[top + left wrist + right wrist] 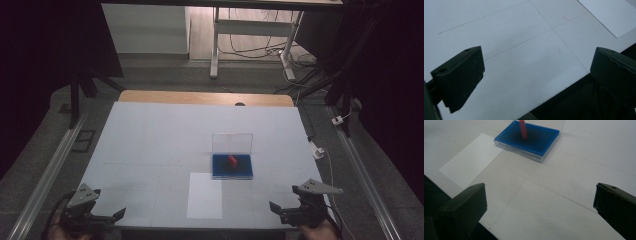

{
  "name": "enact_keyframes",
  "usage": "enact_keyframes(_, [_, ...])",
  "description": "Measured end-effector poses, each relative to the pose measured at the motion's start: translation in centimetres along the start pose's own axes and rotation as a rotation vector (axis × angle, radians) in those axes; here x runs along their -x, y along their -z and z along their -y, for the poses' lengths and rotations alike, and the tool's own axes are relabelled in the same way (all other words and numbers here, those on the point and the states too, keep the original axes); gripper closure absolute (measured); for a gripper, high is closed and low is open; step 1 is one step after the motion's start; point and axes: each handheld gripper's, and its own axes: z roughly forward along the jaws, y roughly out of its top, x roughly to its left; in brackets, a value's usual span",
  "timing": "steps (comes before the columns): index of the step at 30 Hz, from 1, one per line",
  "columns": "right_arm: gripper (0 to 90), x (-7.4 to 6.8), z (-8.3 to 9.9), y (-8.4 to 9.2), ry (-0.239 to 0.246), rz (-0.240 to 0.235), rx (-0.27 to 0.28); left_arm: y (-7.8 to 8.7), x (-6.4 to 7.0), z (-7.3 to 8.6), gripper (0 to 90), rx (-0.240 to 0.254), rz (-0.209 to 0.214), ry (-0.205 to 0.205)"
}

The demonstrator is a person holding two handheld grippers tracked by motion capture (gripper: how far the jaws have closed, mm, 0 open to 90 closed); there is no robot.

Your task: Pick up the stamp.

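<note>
Both tools are waiting at the near edge of the white worktop (pixel 150 145), one at each near corner, with nothing between their jaws. The left tool (pixel 100 216) is sitting at the near left with its jaws spread wide, over bare worktop in the left gripper view. The right tool (pixel 285 210) is sitting at the near right, its jaws likewise spread apart, and in the right gripper view it is looking straight toward the case, which suggests it is the one lined up to reach.

The blue-lined clear case (pixel 232 166) is lying right of the middle of the worktop, well apart from both tools. Its transparent lid (pixel 232 143) is standing upright at the far side, so the inside is lying open from the near side. A small red piece (pixel 523 129) is resting on the blue lining, seemingly propped up. A white sheet of paper (pixel 205 195) is lying just near-left of the case, probably as a setting-down spot for the piece.
</note>
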Motion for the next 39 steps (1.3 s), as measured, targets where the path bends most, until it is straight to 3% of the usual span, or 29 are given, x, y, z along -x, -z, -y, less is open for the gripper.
enact_keyframes(7, [0.0,-0.02,-0.09,-0.18,0.009,-0.034,-0.016,-0.22,0.27,-0.06,0.1,-0.027,0.021,-0.034])
enact_keyframes(29, [0.0,-0.45,-0.13,-0.18,0.055,-0.025,-0.028,-0.16,-0.21,-0.06,0.0,-0.021,0.058,-0.001])
enact_keyframes(34, [0.0,-0.42,-0.27,0.01,0.033,-0.038,-0.001,-0.16,-0.27,-0.05,0.0,-0.02,0.06,0.005])
enact_keyframes(39, [0.0,-0.64,-0.57,0.05,0.054,-0.051,0.014,-0.18,-0.25,-0.06,0.0,-0.022,0.061,0.003])
